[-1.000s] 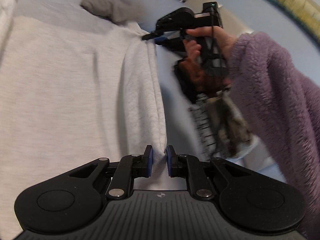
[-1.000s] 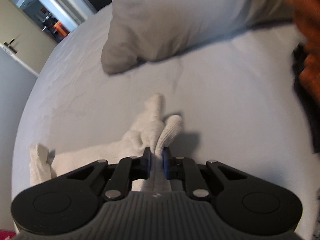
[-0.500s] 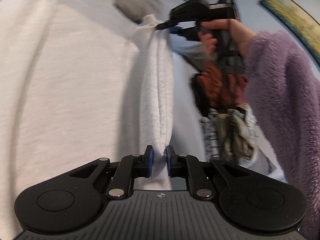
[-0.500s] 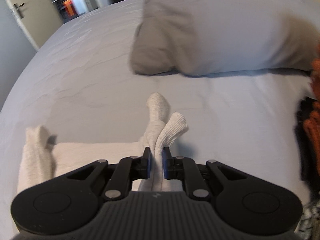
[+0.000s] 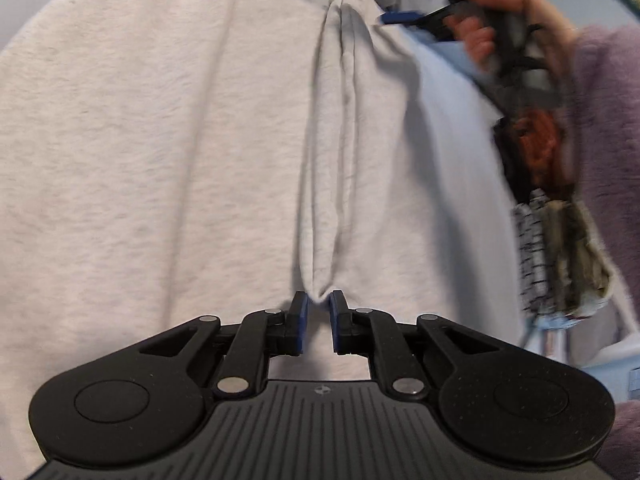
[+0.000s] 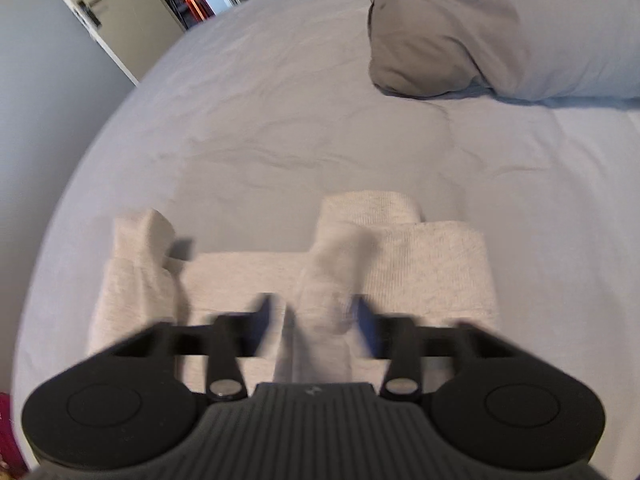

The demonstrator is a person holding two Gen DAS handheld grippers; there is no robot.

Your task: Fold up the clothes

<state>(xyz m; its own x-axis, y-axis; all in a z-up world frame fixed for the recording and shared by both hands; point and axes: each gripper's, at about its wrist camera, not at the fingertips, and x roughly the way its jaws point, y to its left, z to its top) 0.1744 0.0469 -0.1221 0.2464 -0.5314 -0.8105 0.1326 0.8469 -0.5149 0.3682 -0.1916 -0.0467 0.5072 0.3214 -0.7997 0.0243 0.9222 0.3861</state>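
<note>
Two grippers noted: the left gripper (image 5: 318, 312) pinches a fold of the pale grey sweatshirt (image 5: 160, 160) spread over the bed (image 6: 280, 120), while the right gripper (image 6: 310, 320), motion-blurred, has its fingers spread apart around a bunched cuff, with a grey pillow (image 6: 460, 40) beyond.

- Bed (image 6: 280, 128): bare sheet across centre and left of right wrist view, passable.
- Pillow (image 6: 480, 32) blocks upper right.
- Left wrist view: grey garment (image 5: 140, 160) fills frame; clothes pile (image 5: 552, 216) crowds right edge.
</note>
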